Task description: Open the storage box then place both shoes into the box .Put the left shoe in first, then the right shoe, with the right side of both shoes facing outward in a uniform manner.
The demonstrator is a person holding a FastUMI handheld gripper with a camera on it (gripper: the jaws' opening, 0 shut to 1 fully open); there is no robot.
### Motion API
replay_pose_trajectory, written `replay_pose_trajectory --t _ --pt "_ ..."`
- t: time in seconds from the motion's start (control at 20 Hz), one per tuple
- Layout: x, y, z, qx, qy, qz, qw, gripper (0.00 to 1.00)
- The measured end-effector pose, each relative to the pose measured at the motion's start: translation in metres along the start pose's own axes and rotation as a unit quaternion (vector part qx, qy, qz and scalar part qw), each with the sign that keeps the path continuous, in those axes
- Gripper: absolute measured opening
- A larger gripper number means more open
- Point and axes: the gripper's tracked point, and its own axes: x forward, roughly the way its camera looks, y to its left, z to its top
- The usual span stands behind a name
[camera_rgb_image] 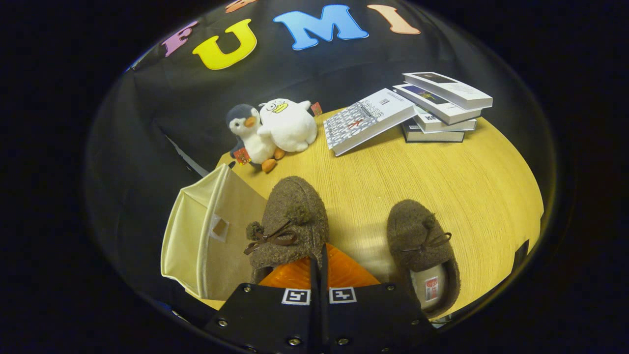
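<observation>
Black cloth wall (147, 128); light wooden table (442, 187), evenly lit

Place: staged recording booth | Evidence: black cloth wall (162, 123) hung behind a wooden table (442, 187) | Props: plush toys (275, 130), stacked books (442, 105), fabric storage box (206, 236) were set out

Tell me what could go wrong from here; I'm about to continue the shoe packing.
1. The tongs pinch only the heel rim of the left shoe; the toe may sag or slip.
2. The storage box sits at the table edge; a nudge might tip it off.
3. The shoe may turn, facing wrongly.
</observation>
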Motion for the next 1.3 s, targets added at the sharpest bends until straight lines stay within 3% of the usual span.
replay_pose_trajectory --t 0.5,0.9,1.3 --pt "-0.022 0.087 0.059 0.006 -0.048 0.054 0.997 0.00" --pt "-0.002 0.159 0.050 -0.006 -0.042 0.087 0.995 0.00" --pt "0.029 0.201 0.026 -0.023 -0.039 0.081 0.996 0.00"
